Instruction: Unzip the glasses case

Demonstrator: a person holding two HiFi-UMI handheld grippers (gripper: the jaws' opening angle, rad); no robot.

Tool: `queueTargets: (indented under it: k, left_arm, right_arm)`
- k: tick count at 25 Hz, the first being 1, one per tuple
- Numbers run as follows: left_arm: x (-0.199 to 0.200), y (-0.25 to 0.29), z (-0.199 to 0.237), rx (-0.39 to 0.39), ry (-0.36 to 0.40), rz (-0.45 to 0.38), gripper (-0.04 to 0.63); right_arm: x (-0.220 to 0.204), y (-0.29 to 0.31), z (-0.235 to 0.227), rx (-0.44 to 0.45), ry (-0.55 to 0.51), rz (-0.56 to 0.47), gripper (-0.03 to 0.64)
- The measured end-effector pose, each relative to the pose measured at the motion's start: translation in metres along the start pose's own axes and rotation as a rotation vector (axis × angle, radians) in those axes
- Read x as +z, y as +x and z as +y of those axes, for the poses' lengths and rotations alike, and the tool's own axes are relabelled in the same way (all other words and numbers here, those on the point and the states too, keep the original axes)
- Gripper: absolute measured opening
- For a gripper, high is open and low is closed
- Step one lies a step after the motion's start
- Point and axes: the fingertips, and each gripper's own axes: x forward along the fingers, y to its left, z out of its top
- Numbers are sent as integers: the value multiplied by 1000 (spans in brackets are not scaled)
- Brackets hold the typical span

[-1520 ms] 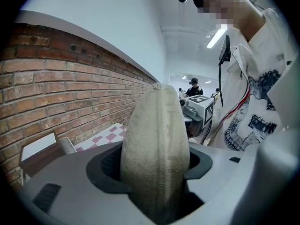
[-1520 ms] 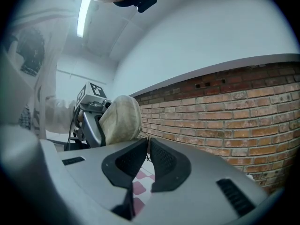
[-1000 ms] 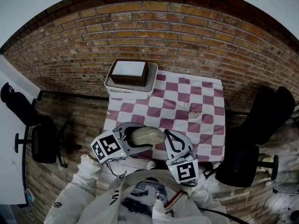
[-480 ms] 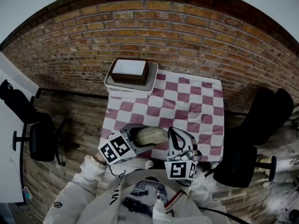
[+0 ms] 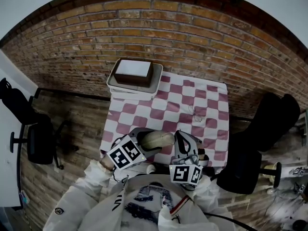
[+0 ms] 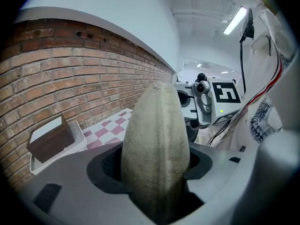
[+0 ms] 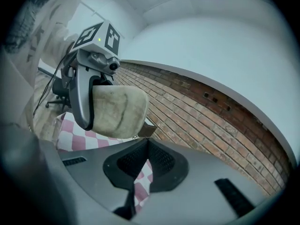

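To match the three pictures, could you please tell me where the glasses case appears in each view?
Head view: glasses case just below centre.
Left gripper view: glasses case dead centre, standing on end.
Right gripper view: glasses case upper left.
Shared landmark: the brick wall, seen in all three.

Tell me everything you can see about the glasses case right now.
The glasses case is a tan, oval pouch with a suede-like, slightly worn surface and a seam line running lengthwise. No opening shows. The left gripper holds it, fingers pressed on both sides near one end, over the near edge of the checkered cloth. Its free rounded end points toward the right gripper, whose fingers are shut just beside that end. Whether they pinch a zipper pull cannot be told.
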Motion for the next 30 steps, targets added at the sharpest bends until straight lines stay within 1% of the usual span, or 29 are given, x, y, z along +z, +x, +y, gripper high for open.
queueTargets:
  k: [2,6,10,17,30]
  left_arm:
    - [-2,2,0,9,8,10,295]
    - [-7,6,2,43,56,46,293]
    - [-13,7,1,44,45,68,293]
    - [-20,9,1,59,54,101,293]
    - [-38,20,3,87,78,200,293]
  right_arm:
    - [-1,0,-1,-8,-23,2,14]
    - [-1,-1,-2,-22,-52,3,14]
    - [0,0,0,-23,-73,8,14]
    - [0,-1,3,-28,-108,16,14]
    - [5,-1,6,-40,-198,10,14]
